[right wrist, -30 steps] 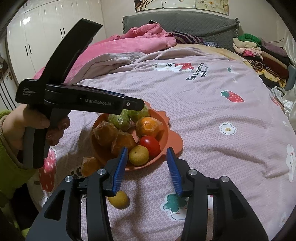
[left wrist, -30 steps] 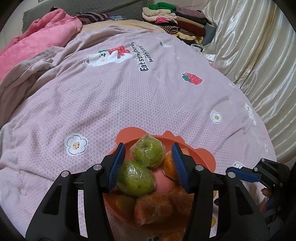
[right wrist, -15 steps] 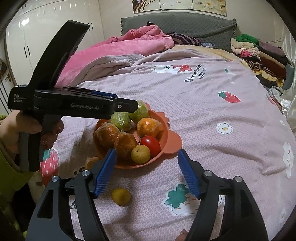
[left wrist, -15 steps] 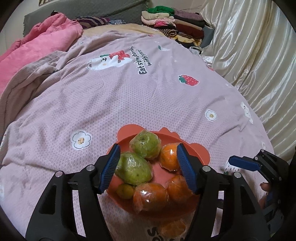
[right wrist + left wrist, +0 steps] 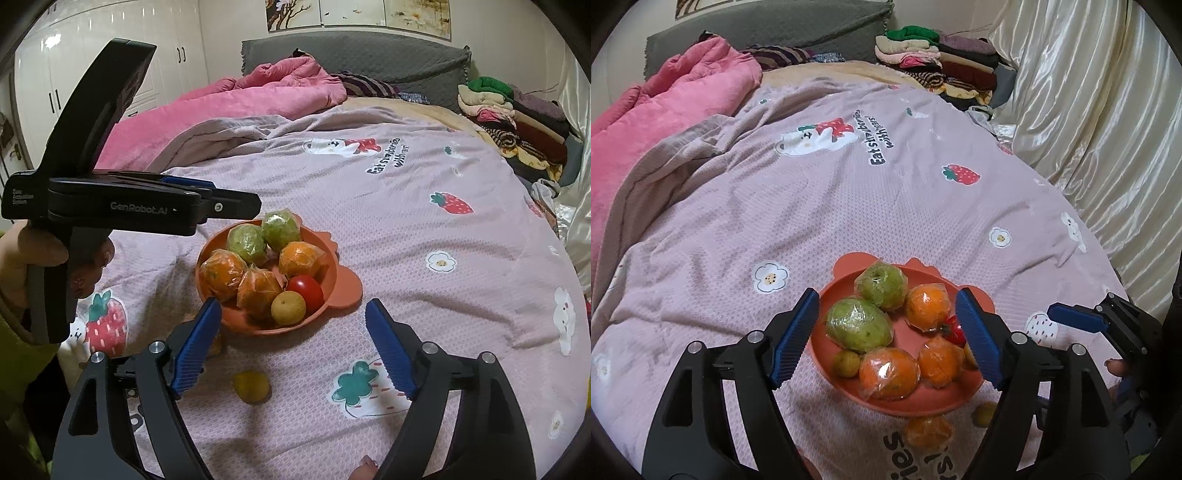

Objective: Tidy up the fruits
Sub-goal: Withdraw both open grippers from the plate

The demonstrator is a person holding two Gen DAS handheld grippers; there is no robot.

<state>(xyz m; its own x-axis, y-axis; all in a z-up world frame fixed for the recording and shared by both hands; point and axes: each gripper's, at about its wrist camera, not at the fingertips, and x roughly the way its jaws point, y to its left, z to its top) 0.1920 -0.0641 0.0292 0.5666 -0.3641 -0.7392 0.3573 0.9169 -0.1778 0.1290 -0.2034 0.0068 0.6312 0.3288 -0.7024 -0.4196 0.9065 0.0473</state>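
On the bed's pink printed cover [image 5: 424, 229] sits an orange bowl [image 5: 332, 291] with little ear-tabs at its far and right rim, heaped with two wrapped green fruits [image 5: 245, 242], three wrapped oranges [image 5: 301, 258], a tomato [image 5: 308, 290] and a small yellow fruit [image 5: 288, 308]. One green fruit lies with its long axis running left to right in the left wrist view. Another small yellow fruit [image 5: 251, 386] lies loose on the cover near the bowl. The left gripper [image 5: 888, 336] hangs above the bowl, jaws just spreading, nothing pinched. The right gripper [image 5: 293, 347], jaws likewise just spreading wide, is empty.
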